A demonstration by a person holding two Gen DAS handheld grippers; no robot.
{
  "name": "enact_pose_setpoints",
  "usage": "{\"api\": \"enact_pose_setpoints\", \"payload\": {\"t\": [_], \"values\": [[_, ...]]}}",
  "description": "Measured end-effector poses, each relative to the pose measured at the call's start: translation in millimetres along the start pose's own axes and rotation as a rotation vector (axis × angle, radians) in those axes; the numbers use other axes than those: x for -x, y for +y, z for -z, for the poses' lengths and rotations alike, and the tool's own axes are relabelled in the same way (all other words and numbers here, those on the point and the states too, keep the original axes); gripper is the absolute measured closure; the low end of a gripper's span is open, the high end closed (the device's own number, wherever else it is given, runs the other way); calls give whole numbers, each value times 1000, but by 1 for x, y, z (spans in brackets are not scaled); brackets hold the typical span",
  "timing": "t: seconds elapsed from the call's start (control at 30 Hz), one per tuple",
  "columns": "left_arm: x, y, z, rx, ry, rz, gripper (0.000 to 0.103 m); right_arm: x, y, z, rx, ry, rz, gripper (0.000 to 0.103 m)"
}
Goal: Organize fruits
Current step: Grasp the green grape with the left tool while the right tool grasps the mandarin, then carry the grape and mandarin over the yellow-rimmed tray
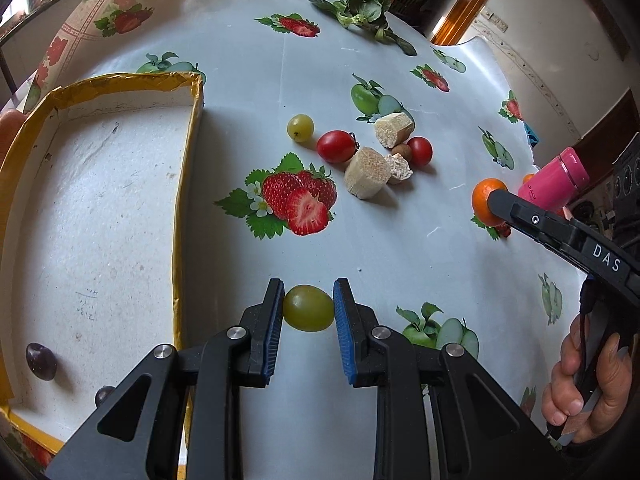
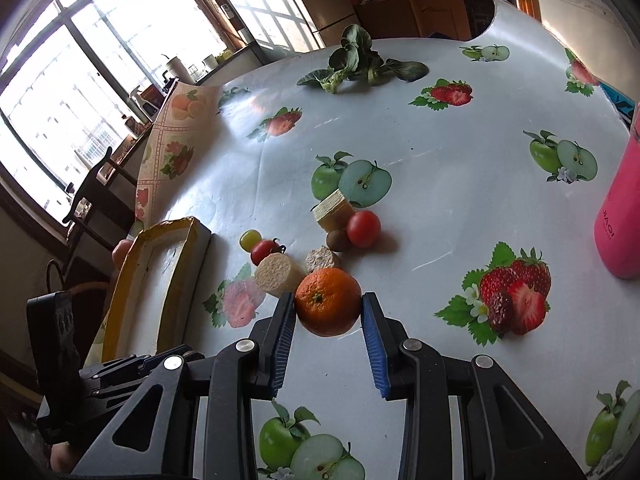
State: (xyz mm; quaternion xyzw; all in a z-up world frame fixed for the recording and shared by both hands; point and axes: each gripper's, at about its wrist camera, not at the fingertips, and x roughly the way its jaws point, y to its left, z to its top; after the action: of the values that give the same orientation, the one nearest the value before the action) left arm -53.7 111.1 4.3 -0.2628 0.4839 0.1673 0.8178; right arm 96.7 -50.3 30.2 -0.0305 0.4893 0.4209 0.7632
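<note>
**Inspector:** Left gripper (image 1: 308, 312) is clamped on a green grape (image 1: 308, 307), both blue pads against its sides. Right gripper (image 2: 329, 312) is closed on an orange (image 2: 328, 301), pads pressing at its widest part. Neither fruit shows a gap at the pads.

**Assistant:** Where do they go?

**Inspector:** My reading: into the tray (image 1: 188, 184), the yellow-rimmed one just left of the left gripper. Two dark plums (image 1: 41, 361) already lie in its near corner. The grape is beside the tray's right wall, not yet over it. The orange is well apart from it, on the right side of the table (image 1: 400, 240).

**Assistant:** Advice for this step?

**Inspector:** Clear the rim before crossing, then lower onto bare floor away from the plums. Squeeze the grape no harder; it is soft and would likely split. Set both fruits down low, since round fruit rolls when dropped.

**Assistant:** What remains beyond?

**Inspector:** A cluster mid-table: another grape (image 1: 300, 128), two tomatoes (image 1: 336, 146), a small brown fruit (image 1: 401, 150) and three pale cut chunks (image 1: 366, 178); I cannot tell what the chunks are. A pink bottle (image 2: 618, 216) stands at the right edge. Leafy greens (image 1: 366, 12) lie at the far side. A small dark red fruit (image 2: 501, 310) rests near the right gripper.
</note>
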Motion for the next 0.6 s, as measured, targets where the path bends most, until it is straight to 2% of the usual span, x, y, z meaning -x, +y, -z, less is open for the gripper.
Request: {"api": "enact_pose_setpoints", "payload": {"t": [0.27, 0.6], "values": [[24, 2, 13, 7, -24, 8, 81, 11, 23, 24, 35, 22, -11, 69], [54, 23, 24, 39, -63, -7, 81, 18, 55, 41, 73, 36, -34, 69]]}}
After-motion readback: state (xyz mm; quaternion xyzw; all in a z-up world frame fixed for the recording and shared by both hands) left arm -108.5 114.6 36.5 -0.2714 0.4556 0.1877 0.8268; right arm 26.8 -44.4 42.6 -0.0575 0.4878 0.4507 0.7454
